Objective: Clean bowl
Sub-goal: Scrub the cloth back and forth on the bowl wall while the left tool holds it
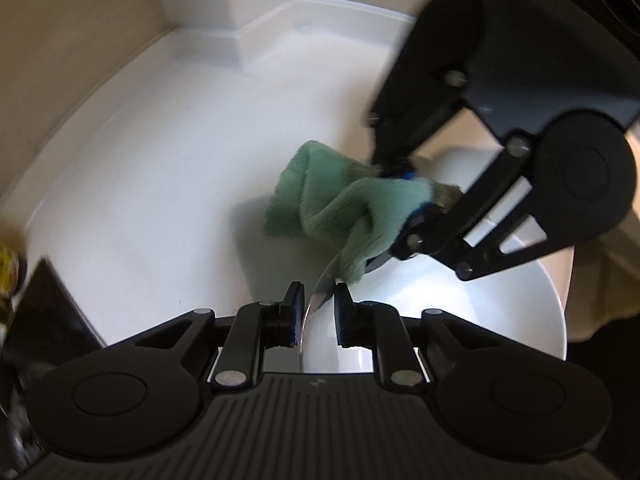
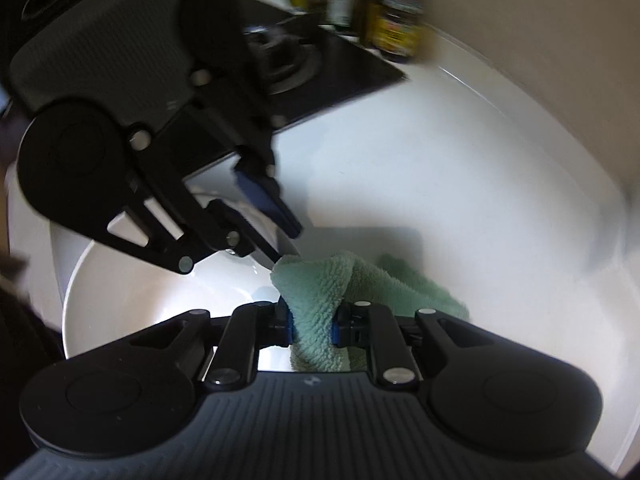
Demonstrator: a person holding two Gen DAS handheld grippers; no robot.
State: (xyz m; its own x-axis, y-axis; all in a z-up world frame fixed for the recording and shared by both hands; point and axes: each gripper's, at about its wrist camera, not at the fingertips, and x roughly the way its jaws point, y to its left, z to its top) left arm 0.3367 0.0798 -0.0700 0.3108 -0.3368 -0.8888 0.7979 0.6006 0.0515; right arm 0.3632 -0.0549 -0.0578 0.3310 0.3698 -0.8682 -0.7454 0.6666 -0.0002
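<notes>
A white bowl (image 1: 460, 312) (image 2: 140, 292) sits low on the white counter. My left gripper (image 1: 319, 312) (image 2: 280, 246) is shut on the bowl's rim, one pad inside the wall and one outside. A fuzzy green cloth (image 1: 332, 204) (image 2: 316, 300) is bunched between the pads of my right gripper (image 2: 312, 328) (image 1: 406, 196), which is shut on it. The cloth lies across the rim just beyond the left gripper. Part of it hangs outside the bowl over the counter. The right wrist view is blurred by motion.
The white counter (image 1: 160, 200) runs back to a raised white backsplash. A black cooktop (image 2: 340, 76) with a burner lies beside the bowl; its corner (image 1: 48, 308) shows at lower left. Several jars and bottles (image 2: 396, 28) stand behind it.
</notes>
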